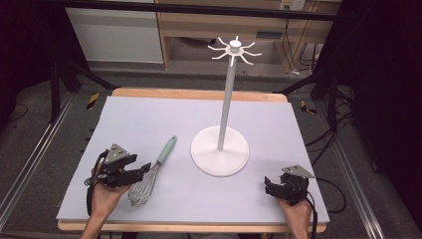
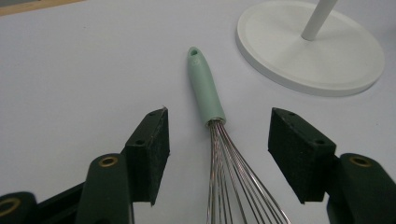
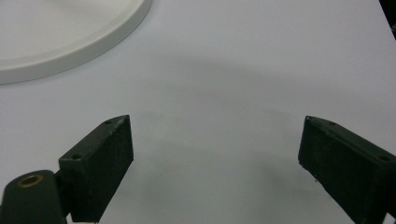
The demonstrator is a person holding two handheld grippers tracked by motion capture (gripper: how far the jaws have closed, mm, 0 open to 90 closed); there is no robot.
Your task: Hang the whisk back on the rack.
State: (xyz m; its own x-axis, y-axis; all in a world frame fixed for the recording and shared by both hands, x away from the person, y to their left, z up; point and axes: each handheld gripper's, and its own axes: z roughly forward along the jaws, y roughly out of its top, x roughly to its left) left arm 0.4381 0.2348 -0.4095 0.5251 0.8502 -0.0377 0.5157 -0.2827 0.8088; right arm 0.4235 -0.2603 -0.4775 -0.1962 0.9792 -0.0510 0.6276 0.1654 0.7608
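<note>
Pale grey table mat (image 1: 149, 119), white hook stand (image 1: 220, 149) mid-table. I see the whisk (image 1: 149, 177) lying flat left of the stand base, mint handle pointing away from me. My left gripper (image 2: 217, 135) has its jaws wide apart, straddling the wires, pads clear. Right gripper (image 3: 215, 158) gapes too over bare mat, well apart from the whisk.

On my table (image 1: 149, 119): one whisk (image 1: 152, 172) and one white hook stand (image 1: 221, 142). I hold two grippers, left gripper (image 1: 142, 167) and right gripper (image 1: 268, 185).
</note>
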